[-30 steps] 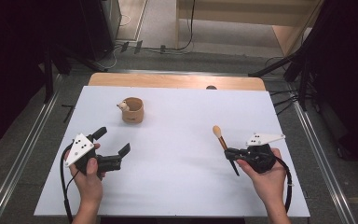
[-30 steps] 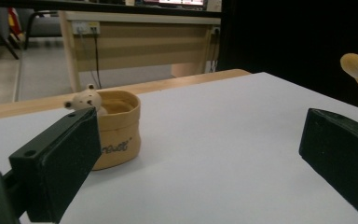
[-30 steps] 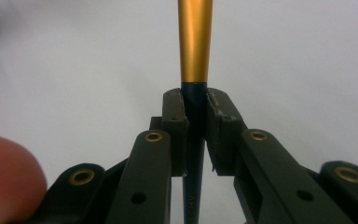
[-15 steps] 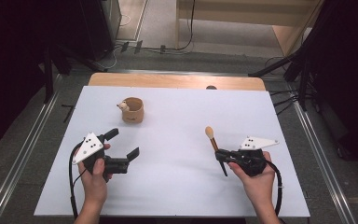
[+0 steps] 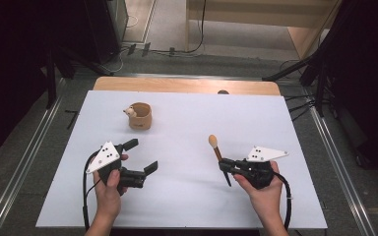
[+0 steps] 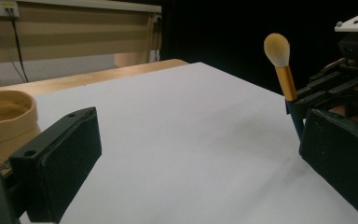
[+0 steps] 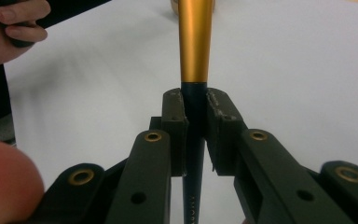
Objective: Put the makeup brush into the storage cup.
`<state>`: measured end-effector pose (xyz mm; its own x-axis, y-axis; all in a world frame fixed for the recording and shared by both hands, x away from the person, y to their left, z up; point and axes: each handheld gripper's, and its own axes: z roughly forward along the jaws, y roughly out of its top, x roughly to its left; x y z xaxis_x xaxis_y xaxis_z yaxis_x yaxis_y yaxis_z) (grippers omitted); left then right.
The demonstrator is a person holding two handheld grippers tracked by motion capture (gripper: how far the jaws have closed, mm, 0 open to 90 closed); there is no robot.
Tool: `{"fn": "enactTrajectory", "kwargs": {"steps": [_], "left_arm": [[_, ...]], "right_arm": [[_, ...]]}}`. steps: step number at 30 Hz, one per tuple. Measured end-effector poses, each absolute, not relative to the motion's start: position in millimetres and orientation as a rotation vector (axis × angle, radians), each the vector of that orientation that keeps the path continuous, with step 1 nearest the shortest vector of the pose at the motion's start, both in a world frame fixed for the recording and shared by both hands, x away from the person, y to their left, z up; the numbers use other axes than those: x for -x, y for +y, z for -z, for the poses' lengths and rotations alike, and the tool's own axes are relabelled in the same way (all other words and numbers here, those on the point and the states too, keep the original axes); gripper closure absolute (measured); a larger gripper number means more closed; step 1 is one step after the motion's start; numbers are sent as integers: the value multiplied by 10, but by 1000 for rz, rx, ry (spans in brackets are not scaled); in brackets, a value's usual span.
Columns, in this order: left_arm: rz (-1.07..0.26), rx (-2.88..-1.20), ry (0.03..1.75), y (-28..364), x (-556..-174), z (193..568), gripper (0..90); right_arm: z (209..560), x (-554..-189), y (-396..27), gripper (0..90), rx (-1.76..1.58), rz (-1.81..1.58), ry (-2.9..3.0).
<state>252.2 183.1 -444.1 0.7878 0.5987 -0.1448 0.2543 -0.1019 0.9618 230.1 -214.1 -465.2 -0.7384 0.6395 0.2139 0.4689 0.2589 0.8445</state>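
A makeup brush [image 5: 215,148] with cream bristles, a gold ferrule and a dark handle is held by my right gripper [image 5: 225,165], which is shut on the handle. In the right gripper view the pads [image 7: 176,114] press the handle of the brush [image 7: 195,42] from both sides. The brush stands tilted, bristles up and away from me. My left gripper [image 5: 142,155] is open with nothing between its jaws, over the table's left front. Its own view [image 6: 200,126] looks across at the brush [image 6: 284,70] and the right gripper [image 6: 307,95]. A tan cup [image 5: 140,116] with a small figure on its rim stands at the back left.
A white sheet [image 5: 187,211] covers the table, with a wooden strip [image 5: 187,85] bare along its far edge. The tan cup [image 6: 4,116] sits just left of my left jaw. Metal rails run along both sides, and cables lie on the floor behind.
Both hands have drifted toward the middle of the table: the left gripper to the right, the right gripper to the left with the brush still in it.
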Motion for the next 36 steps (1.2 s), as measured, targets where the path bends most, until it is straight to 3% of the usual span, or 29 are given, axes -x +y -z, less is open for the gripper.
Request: {"fn": "enactTrajectory", "kwargs": {"steps": [19,29,36], "left_arm": [[-178,-1676,591,1614,-2456,4458,0],[-19,-1676,555,1467,-2445,4455,4],[25,-1683,560,1378,-2414,4441,174]], "right_arm": [[4556,-2185,-1794,808,-912,-1639,2349],[4523,-2125,-1658,807,-846,-1668,2346],[4516,-2093,-1569,807,-811,-1682,2358]]}}
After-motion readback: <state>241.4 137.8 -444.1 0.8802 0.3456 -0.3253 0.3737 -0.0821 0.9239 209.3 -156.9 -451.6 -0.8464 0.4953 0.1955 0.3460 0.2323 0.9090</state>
